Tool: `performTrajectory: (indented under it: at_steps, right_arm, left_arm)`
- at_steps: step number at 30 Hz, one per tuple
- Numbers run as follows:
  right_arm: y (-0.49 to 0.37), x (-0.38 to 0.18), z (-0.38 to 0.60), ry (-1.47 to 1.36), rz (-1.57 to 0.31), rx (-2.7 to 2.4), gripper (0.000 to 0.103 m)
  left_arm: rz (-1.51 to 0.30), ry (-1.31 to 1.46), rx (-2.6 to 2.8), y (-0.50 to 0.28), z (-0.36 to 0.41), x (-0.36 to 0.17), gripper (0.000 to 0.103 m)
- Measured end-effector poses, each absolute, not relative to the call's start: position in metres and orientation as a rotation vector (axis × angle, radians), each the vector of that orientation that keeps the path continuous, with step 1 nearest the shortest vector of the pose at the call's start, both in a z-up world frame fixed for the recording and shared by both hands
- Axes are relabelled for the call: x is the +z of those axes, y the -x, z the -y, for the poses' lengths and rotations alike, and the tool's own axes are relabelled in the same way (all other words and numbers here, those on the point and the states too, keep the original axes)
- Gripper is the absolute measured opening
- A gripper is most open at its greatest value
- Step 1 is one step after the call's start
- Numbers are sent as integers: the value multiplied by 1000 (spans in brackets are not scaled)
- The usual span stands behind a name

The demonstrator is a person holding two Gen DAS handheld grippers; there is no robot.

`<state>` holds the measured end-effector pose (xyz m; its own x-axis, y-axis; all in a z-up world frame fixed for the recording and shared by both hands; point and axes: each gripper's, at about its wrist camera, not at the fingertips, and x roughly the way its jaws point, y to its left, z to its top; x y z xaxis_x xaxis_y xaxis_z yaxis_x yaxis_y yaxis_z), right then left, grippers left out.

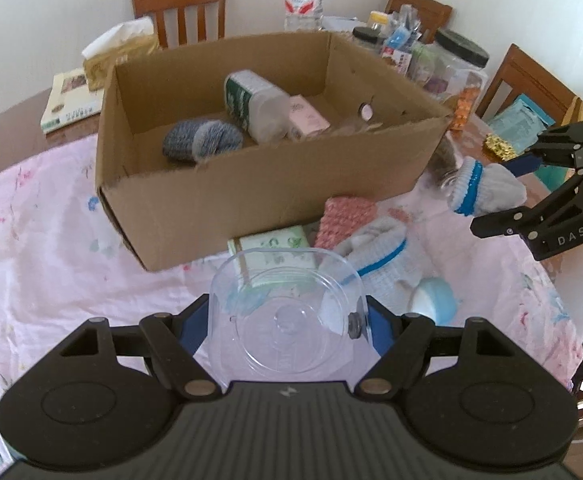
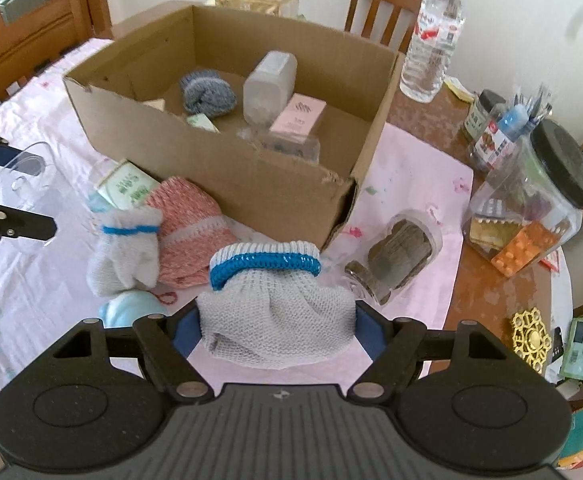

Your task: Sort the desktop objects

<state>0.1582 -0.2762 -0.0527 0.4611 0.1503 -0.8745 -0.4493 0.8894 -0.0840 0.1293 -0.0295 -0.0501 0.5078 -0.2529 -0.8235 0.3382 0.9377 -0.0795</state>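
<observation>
The left gripper clamps a clear plastic container near the cardboard box, while the right gripper pinches a grey glove with a blue cuff above the pink cloth. Bare cloth lies left of the box. "DAS" shows on the right gripper in the left view.

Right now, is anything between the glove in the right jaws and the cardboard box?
Only the box's near wall: the glove must rise over the cardboard box rim. The air between looks clear.
</observation>
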Motion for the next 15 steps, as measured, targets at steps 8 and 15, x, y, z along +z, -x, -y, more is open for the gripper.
performTrajectory:
  at_steps: [8,15]
  right_arm:
    - [-149,-25,270,340,-971,405,81]
    - [-151,-6,262,340,-937,433,81]
  left_arm:
    - [-928,-108,-397,-126,36,-25,78]
    - [-875,-115,-425,-132,36,-3,78]
